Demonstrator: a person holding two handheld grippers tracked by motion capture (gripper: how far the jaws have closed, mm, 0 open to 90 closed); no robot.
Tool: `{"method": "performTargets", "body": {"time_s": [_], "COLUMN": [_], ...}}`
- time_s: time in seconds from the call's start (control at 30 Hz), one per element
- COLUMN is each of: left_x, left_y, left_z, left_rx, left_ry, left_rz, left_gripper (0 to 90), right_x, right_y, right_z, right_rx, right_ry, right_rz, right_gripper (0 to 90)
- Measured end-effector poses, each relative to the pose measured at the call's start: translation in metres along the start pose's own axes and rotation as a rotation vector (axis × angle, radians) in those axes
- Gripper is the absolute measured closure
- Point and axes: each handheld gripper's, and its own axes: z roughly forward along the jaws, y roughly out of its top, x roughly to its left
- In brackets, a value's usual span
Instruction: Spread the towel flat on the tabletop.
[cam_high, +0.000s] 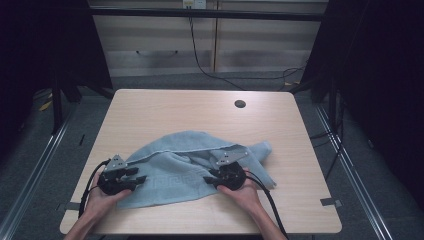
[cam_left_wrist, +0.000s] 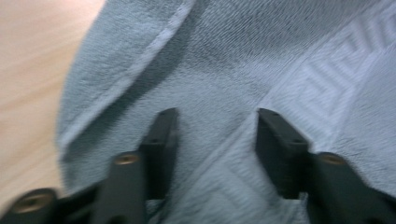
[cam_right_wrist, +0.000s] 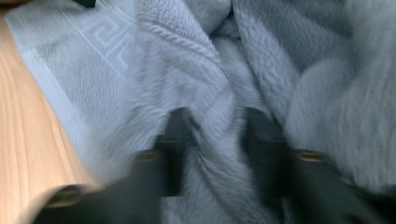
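- A crumpled pale blue-grey terry towel (cam_high: 192, 167) with a woven key-pattern band lies on the near half of a light wood-grain rectangular table (cam_high: 165, 112), a little left of the middle and close to the person's edge.
- The towel is bunched into folds toward its far and right side, while its near left part lies flatter, with the patterned band running across it.
- The left gripper (cam_high: 134, 179), a black two-jaw tool with a grey three-cornered plate on top, sits at the towel's near left corner, held in the person's left hand (cam_high: 102, 195).
- In the left gripper view, the left gripper (cam_left_wrist: 215, 135) has its jaws spread apart over the cloth, one to each side of the patterned band; cloth lies in the gap, and the pads do not look to be pressing it.
- A raised hem of the towel runs diagonally above those jaws, and bare table wood shows at the left of that view.
- The right gripper (cam_high: 212, 179), of the same build, rests on the bunched middle of the towel, held in the person's right hand (cam_high: 245, 192).
- In the right gripper view, the right gripper (cam_right_wrist: 215, 135) has its jaws down in the folds, with a ridge of cloth rising between them; the picture is blurred, so whether the pads pinch that ridge cannot be told.
- The two grippers are well apart, both over the near edge of the towel.
- A small round dark hole (cam_high: 240, 104) sits in the far right part of the tabletop, well clear of the towel.
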Motion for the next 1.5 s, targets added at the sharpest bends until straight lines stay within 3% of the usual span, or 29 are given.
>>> {"method": "performTargets", "body": {"time_s": [0.03, 0.07, 0.1, 0.13, 0.17, 0.2, 0.33, 0.37, 0.43, 0.53, 0.57, 0.67, 0.7, 0.8, 0.87, 1.0, 1.03, 1.07, 1.1, 1.27, 1.4, 1.47, 1.5], "left_x": [-0.001, -0.009, -0.009, -0.017, -0.017, -0.02, -0.03, -0.033, -0.046, -0.057, -0.068, -0.077, -0.084, -0.086, -0.083, -0.067, -0.058, -0.054, -0.054, -0.043, -0.04, -0.04, -0.04], "left_y": [0.0, 0.0, 0.0, 0.002, 0.002, 0.003, 0.014, 0.017, 0.019, 0.015, 0.007, -0.002, -0.008, -0.012, -0.007, 0.02, 0.036, 0.043, 0.043, 0.063, 0.065, 0.062, 0.062], "left_z": [-0.001, -0.001, -0.001, -0.001, -0.001, -0.001, -0.015, -0.02, -0.034, -0.04, -0.044, -0.048, -0.051, -0.054, -0.056, -0.047, -0.034, -0.024, -0.024, 0.024, 0.048, 0.053, 0.053], "left_rx": [0.002, 0.013, 0.013, 0.025, 0.025, 0.018, -0.071, -0.096, -0.138, -0.134, -0.114, -0.094, -0.073, -0.075, -0.109, -0.154, -0.151, -0.14, -0.14, -0.079, -0.034, -0.037, -0.037], "left_ry": [-0.016, -0.052, -0.052, -0.085, -0.085, -0.114, -0.218, -0.242, -0.289, -0.319, -0.339, -0.362, -0.386, -0.417, -0.402, -0.362, -0.305, -0.286, -0.286, -0.232, -0.204, -0.21, -0.21], "left_rz": [0.007, 0.029, 0.029, 0.052, 0.052, 0.041, 0.001, -0.007, 0.009, 0.019, 0.036, 0.057, 0.063, 0.054, 0.046, 0.02, 0.009, 0.0, 0.0, -0.033, -0.041, -0.048, -0.048], "left_gripper": [65.8, 81.1, 84.4, 85.6, 86.0, 86.0, 86.2, 86.2, 86.0, 86.0, 85.9, 85.8, 85.4, 81.5, 67.9, 59.5, 55.3, 53.6, 52.2, 47.2, 40.8, 66.8, 74.0], "right_x": [-0.001, -0.001, -0.001, 0.002, 0.002, 0.004, 0.008, 0.012, 0.017, 0.024, 0.034, 0.043, 0.049, 0.051, 0.043, 0.029, 0.019, 0.015, 0.015, -0.001, -0.004, -0.005, -0.005], "right_y": [-0.002, -0.005, -0.005, -0.005, -0.005, -0.004, -0.004, -0.008, -0.014, -0.024, -0.037, -0.049, -0.058, -0.062, -0.057, -0.042, -0.027, -0.02, -0.02, 0.0, 0.0, -0.001, -0.001], "right_z": [-0.003, -0.012, -0.012, -0.024, -0.024, -0.031, -0.068, -0.087, -0.103, -0.113, -0.119, -0.123, -0.127, -0.129, -0.128, -0.111, -0.094, -0.084, -0.084, -0.036, -0.015, -0.009, -0.009], "right_rx": [-0.001, -0.001, -0.001, -0.001, -0.001, -0.015, -0.097, -0.136, -0.16, -0.165, -0.15, -0.124, -0.116, -0.117, -0.132, -0.126, -0.109, -0.099, -0.099, -0.015, 0.015, 0.015, 0.015], "right_ry": [0.011, 0.033, 0.033, 0.039, 0.039, 0.037, 0.051, 0.065, 0.073, 0.094, 0.103, 0.105, 0.119, 0.11, 0.071, 0.059, 0.046, 0.042, 0.042, 0.025, 0.012, -0.02, -0.02], "right_rz": [0.01, 0.016, 0.016, 0.006, 0.006, 0.0, 0.02, 0.034, 0.04, 0.052, 0.054, 0.048, 0.052, 0.051, 0.059, 0.051, 0.037, 0.024, 0.024, 0.011, 0.007, -0.014, -0.014], "right_gripper": [78.7, 83.3, 83.3, 84.4, 84.4, 84.6, 84.6, 84.5, 84.0, 82.7, 79.6, 76.8, 73.2, 67.5, 65.2, 65.3, 66.7, 68.6, 68.6, 72.3, 65.1, 56.6, 56.6]}}
